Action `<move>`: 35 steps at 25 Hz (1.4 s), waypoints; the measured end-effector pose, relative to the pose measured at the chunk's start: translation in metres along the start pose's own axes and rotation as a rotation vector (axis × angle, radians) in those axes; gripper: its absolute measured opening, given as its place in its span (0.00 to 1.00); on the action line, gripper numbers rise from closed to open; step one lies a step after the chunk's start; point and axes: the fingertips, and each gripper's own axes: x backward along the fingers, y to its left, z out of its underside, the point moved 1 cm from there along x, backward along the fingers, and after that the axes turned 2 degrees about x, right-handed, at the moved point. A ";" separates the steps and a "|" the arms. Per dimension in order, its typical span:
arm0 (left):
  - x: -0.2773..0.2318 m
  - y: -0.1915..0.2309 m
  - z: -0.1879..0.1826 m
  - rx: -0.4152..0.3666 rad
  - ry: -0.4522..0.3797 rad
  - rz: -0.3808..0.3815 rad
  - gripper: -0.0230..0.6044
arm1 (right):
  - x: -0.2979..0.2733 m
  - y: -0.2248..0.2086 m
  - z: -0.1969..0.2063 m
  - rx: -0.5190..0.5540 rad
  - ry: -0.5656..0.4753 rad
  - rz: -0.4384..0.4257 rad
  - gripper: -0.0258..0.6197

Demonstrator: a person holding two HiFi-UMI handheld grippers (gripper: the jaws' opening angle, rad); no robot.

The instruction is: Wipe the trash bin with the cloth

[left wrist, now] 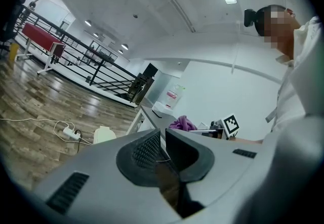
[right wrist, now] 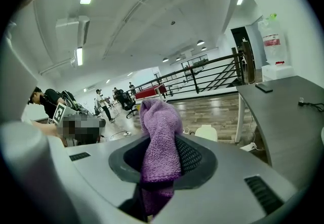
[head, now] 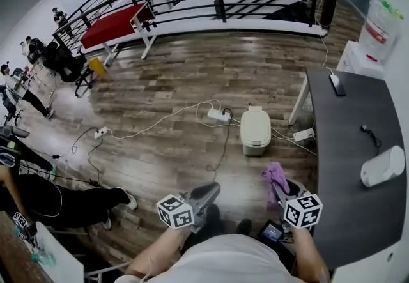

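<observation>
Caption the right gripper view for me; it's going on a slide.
Right gripper shut on a purple cloth, with the white bin ahead on the wood floor.

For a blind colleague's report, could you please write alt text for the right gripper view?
A purple cloth stands up from the right tool, clamped between its jaws. Beyond it, a small white trash bin sits on the wooden floor, near a dark table at the right, with a black railing farther back.
</observation>
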 end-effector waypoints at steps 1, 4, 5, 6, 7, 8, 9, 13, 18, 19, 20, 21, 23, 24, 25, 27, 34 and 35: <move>-0.002 0.001 0.000 0.001 0.005 0.002 0.09 | -0.002 -0.001 0.001 -0.006 0.004 -0.001 0.21; -0.011 0.014 -0.004 0.004 0.011 0.013 0.09 | -0.015 -0.005 0.000 -0.016 0.010 -0.004 0.21; -0.015 0.020 -0.006 0.007 0.012 0.018 0.09 | -0.020 -0.007 -0.002 -0.016 0.010 -0.001 0.21; -0.020 0.026 -0.008 0.012 0.013 0.024 0.09 | -0.026 -0.010 -0.004 -0.017 0.011 0.005 0.21; -0.025 0.033 -0.009 0.018 0.016 0.031 0.09 | -0.031 -0.014 -0.006 -0.020 0.011 0.015 0.21; -0.031 0.039 -0.010 0.025 0.019 0.039 0.09 | -0.035 -0.018 -0.008 -0.028 0.011 0.027 0.21; -0.035 0.045 -0.012 0.031 0.024 0.047 0.09 | -0.040 -0.021 -0.009 -0.040 0.012 0.040 0.21; -0.045 0.075 -0.033 0.025 0.031 0.091 0.09 | -0.062 -0.024 -0.020 -0.076 0.016 0.085 0.21; -0.061 0.115 -0.066 0.016 0.051 0.133 0.09 | -0.103 -0.031 -0.052 -0.078 0.010 0.133 0.21; -0.062 0.122 -0.069 0.017 0.060 0.139 0.09 | -0.109 -0.031 -0.055 -0.081 0.013 0.143 0.21; -0.064 0.129 -0.072 0.020 0.067 0.144 0.09 | -0.115 -0.032 -0.059 -0.081 0.018 0.154 0.21; -0.066 0.137 -0.075 0.022 0.073 0.149 0.09 | -0.121 -0.033 -0.062 -0.079 0.021 0.165 0.21; -0.073 0.154 -0.079 0.030 0.084 0.155 0.09 | -0.133 -0.036 -0.070 -0.078 0.023 0.184 0.21; -0.077 0.161 -0.080 0.035 0.092 0.157 0.09 | -0.138 -0.038 -0.073 -0.080 0.025 0.193 0.21; -0.081 0.166 -0.081 0.040 0.102 0.160 0.09 | -0.142 -0.041 -0.075 -0.084 0.029 0.201 0.21; -0.090 0.173 -0.080 0.053 0.119 0.167 0.09 | -0.148 -0.047 -0.078 -0.091 0.042 0.213 0.21; -0.135 0.188 -0.082 0.055 0.159 0.155 0.09 | -0.172 -0.097 -0.084 -0.090 0.076 0.213 0.21; -0.144 0.190 -0.083 0.050 0.162 0.148 0.09 | -0.176 -0.107 -0.084 -0.092 0.082 0.207 0.21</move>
